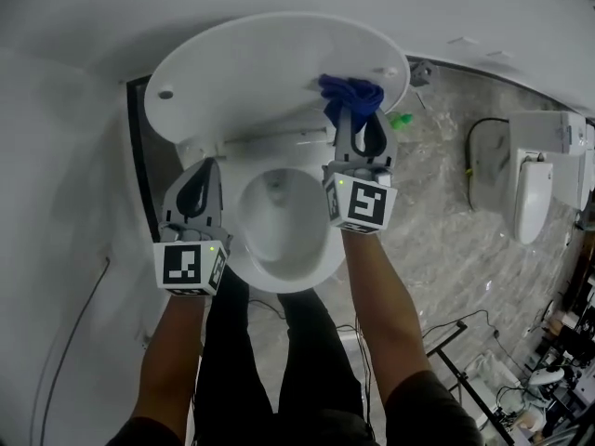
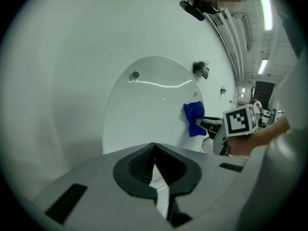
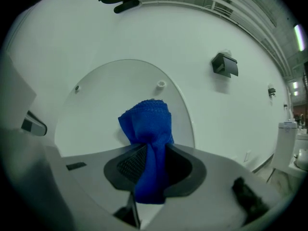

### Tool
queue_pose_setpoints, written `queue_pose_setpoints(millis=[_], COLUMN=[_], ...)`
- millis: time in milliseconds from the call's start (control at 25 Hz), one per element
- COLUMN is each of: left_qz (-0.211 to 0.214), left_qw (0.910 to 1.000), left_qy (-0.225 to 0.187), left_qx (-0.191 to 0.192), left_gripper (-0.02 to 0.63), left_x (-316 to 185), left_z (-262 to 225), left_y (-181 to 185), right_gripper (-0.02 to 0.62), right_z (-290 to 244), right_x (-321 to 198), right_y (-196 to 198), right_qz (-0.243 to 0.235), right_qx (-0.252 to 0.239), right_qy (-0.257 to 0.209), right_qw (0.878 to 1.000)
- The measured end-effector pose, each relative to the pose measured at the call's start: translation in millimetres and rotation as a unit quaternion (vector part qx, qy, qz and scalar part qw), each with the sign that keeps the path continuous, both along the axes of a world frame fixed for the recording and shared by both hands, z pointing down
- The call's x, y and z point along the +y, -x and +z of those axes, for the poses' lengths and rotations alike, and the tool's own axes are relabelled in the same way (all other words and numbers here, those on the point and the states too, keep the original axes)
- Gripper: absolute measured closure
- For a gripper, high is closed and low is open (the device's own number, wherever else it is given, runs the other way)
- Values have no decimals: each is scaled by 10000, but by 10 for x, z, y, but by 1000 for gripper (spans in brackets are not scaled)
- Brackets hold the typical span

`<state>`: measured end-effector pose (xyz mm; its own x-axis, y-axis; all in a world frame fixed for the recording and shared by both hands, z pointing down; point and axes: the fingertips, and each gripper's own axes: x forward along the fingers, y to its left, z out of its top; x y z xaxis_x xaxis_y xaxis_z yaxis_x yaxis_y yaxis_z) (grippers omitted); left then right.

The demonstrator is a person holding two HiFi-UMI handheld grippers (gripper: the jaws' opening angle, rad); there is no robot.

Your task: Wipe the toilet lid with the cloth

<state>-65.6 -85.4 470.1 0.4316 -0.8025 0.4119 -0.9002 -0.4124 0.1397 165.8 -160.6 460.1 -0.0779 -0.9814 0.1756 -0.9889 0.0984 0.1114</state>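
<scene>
The white toilet lid (image 1: 251, 72) stands raised against the wall, above the open bowl (image 1: 279, 226). A bunched blue cloth (image 1: 351, 96) rests against the lid's right side, with my right gripper (image 1: 358, 119) shut on it. In the right gripper view the cloth (image 3: 148, 129) sticks out between the jaws in front of the lid (image 3: 101, 105). My left gripper (image 1: 197, 189) hangs shut and empty at the bowl's left rim. The left gripper view shows its jaws closed together (image 2: 154, 160), the lid (image 2: 144, 109) ahead and the cloth (image 2: 193, 118) at the lid's right edge.
A green object (image 1: 402, 119) lies on the marble floor (image 1: 437, 221) right of the toilet. A second white fixture (image 1: 535, 179) stands at the far right with a black cable. A black wall fitting (image 3: 224, 65) sits right of the lid. Cables and a stand lie at the bottom right.
</scene>
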Motion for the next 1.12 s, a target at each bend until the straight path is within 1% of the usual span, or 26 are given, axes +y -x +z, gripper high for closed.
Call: queue_pose_setpoints(millis=[200, 320, 400, 520, 640, 760, 880, 1120], left_qz=[-8, -24, -70, -126, -164, -340, -553, -746], left_qw=[10000, 9999, 9999, 9999, 9998, 9993, 9983, 9971], left_qy=[-60, -127, -132, -105, -117, -132, -163, -114], left_qx=[28, 34, 27, -19, -39, -73, -112, -130], left_gripper=[595, 595, 595, 595, 595, 595, 595, 595], left_x=[-36, -47, -31, 20, 35, 14, 10, 109], left_z=[-51, -87, -91, -78, -120, -132, -152, -91], left_y=[-86, -92, -29, 146, 304, 506, 735, 1066], right_gripper=[500, 500, 500, 500, 500, 500, 500, 500], right_z=[-25, -85, -84, -7, 27, 195, 401, 755], right_x=[95, 166, 236, 370, 480, 568, 581, 512], right_y=[-227, -196, 50, 695, 1382, 1868, 2231, 2611], right_qz=[296, 289, 45, -519, -1117, -1593, -1906, -2047], right_qx=[-10, -41, -78, -252, -613, -700, -676, -678], right_qy=[48, -41, -42, 83, 91, 308, 593, 1013], right_qw=[9995, 9996, 10000, 9983, 9918, 9843, 9775, 9712])
